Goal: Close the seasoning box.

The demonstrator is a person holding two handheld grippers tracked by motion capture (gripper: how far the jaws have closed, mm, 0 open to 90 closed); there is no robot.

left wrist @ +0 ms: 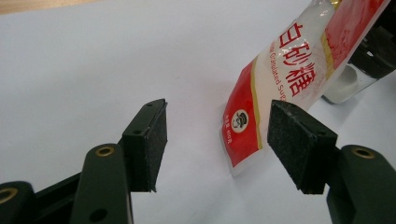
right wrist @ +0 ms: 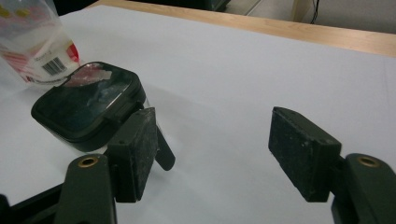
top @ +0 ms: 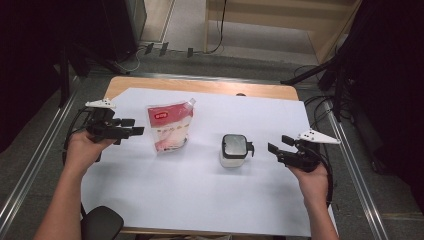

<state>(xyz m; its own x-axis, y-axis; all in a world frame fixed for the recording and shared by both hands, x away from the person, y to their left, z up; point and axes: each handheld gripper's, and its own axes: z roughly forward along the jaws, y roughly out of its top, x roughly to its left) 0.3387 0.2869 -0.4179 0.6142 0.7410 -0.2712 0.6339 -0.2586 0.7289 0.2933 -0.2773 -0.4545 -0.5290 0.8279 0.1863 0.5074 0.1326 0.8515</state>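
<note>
A white sheet covers the wooden worktop [top: 200,86]; grey floor and dark stands surround it. At centre frame, the sugar pouch [top: 169,126] stands left of the black-lidded container [top: 234,149]. Left gripper [top: 131,127] and right gripper [top: 276,145] both gape, empty. The left gripper view reveals the pouch's red lettering; the right gripper view shows its barcode.

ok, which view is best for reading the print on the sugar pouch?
Left gripper view: the sugar pouch sits close, with its red characters and round logo sharp. The high view shows the whole pouch lying on the white sheet, print too small to read. The right gripper view catches just a corner with a barcode.
</note>
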